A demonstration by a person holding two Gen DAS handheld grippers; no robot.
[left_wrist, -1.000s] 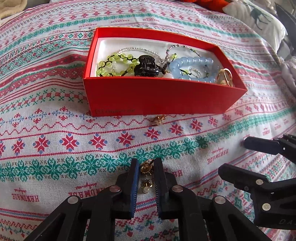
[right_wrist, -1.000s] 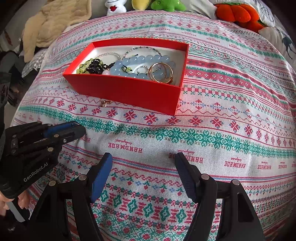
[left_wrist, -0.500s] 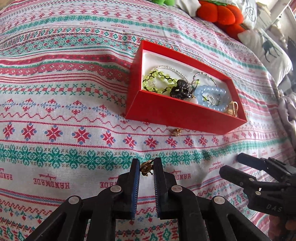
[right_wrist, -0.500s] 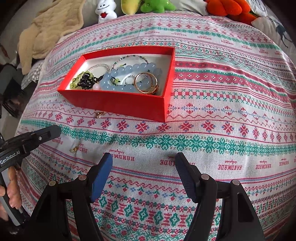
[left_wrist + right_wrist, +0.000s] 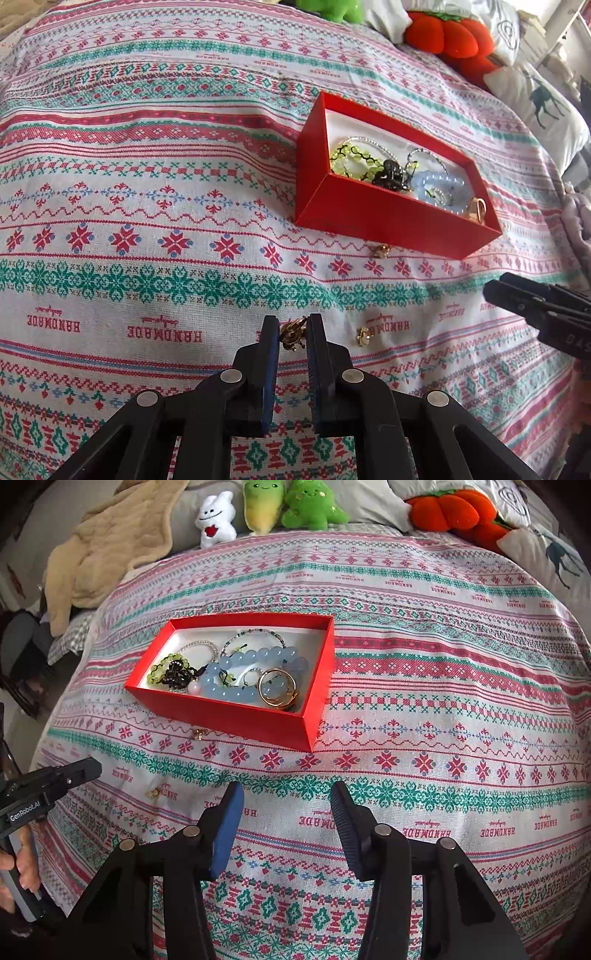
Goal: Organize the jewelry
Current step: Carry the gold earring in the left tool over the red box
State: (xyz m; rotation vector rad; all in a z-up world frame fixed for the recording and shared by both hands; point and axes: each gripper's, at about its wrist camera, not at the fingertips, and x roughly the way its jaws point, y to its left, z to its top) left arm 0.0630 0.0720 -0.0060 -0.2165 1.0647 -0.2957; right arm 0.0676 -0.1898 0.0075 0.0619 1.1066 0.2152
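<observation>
A red box (image 5: 388,221) (image 5: 236,716) on the patterned bedspread holds green, black and blue bead bracelets, thin chains and a gold bangle (image 5: 277,692). My left gripper (image 5: 291,334) is shut on a small gold earring (image 5: 292,332) and holds it above the cloth, well in front of the box. Another gold earring (image 5: 362,336) (image 5: 153,793) lies on the cloth to its right. A third gold piece (image 5: 381,250) (image 5: 200,733) lies against the box's front wall. My right gripper (image 5: 286,805) is open and empty; it also shows in the left wrist view (image 5: 535,306).
Plush toys (image 5: 295,506), an orange pumpkin cushion (image 5: 450,509) and a white deer pillow (image 5: 543,107) line the far edge of the bed. A beige blanket (image 5: 103,542) lies at the far left. The left gripper's tip (image 5: 55,779) shows at the left.
My left gripper has lifted the gold earring off the cloth and drawn back and left from the box, leaving the second earring on the cloth. The right gripper has pulled back a little, still open.
</observation>
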